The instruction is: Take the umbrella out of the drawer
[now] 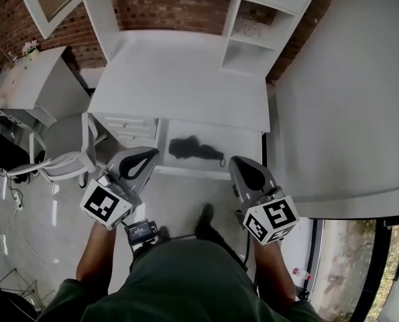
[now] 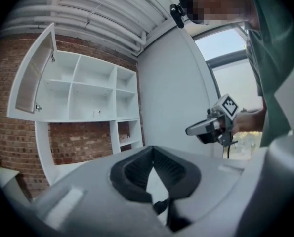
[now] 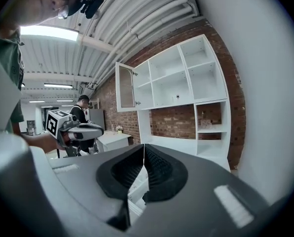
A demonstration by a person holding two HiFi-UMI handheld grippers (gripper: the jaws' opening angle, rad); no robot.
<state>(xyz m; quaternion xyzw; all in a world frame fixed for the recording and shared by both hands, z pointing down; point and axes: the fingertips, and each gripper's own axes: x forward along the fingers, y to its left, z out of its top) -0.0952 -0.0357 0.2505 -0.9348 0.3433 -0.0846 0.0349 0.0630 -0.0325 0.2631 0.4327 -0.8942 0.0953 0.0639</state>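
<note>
One white bench (image 1: 186, 79) has one open drawer (image 1: 243, 141) under its front edge. One black folded umbrella (image 1: 194, 147) lies inside, towards the drawer's left half. Two grippers hang just short of the drawer front, the left gripper (image 1: 144, 158) and the right gripper (image 1: 243, 165). Each has its jaws pressed together with nothing between them. To do the pickup well, I judge one gripper should part its jaws first, come down over the umbrella's thick middle, then close across it rather than along it.
</note>
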